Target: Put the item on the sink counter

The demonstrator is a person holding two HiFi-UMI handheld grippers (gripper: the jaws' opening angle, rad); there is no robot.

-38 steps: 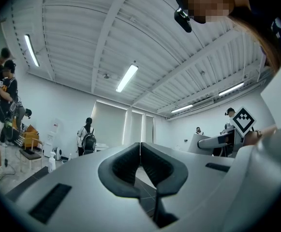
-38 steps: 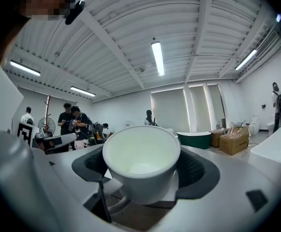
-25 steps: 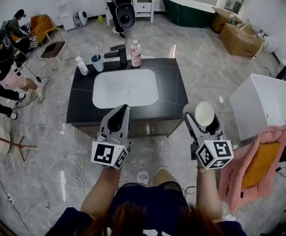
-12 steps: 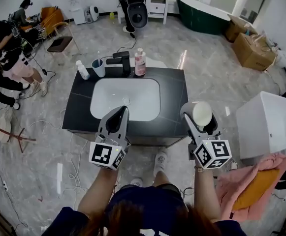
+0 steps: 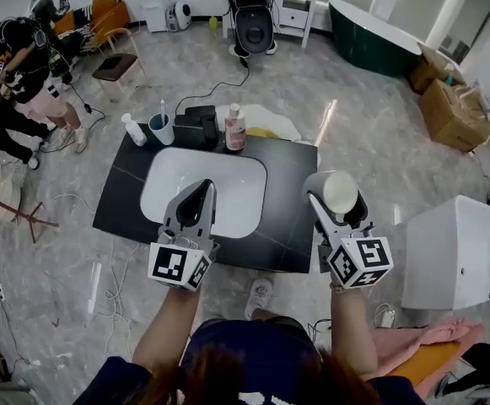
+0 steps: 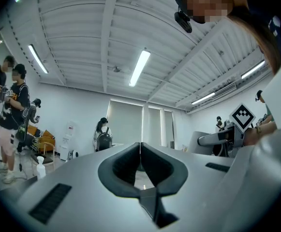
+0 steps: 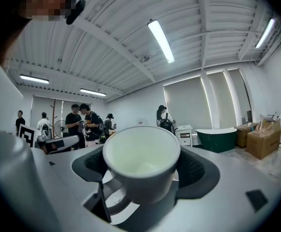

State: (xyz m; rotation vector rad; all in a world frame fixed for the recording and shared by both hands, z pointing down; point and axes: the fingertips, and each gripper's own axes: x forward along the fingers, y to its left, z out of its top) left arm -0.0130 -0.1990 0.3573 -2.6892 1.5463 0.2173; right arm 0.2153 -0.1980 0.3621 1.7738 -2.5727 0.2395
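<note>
Grey stone floor is being seen all round a black worktop [image 5: 291, 201] with a white sink [image 5: 228, 175] set in it. The left tongs [image 5: 201, 188] are being held shut, with nothing between them, above the front of the sink. A white mug [image 5: 341, 189] is being gripped by the right tongs [image 5: 333, 202] and is being held in the air over the right side of the worktop. At the back of the worktop, a white spray bottle [image 5: 133, 130], a blue cup [image 5: 161, 129], a black tap [image 5: 201, 125] and a pink bottle [image 5: 234, 127] are being kept in a row.
</note>
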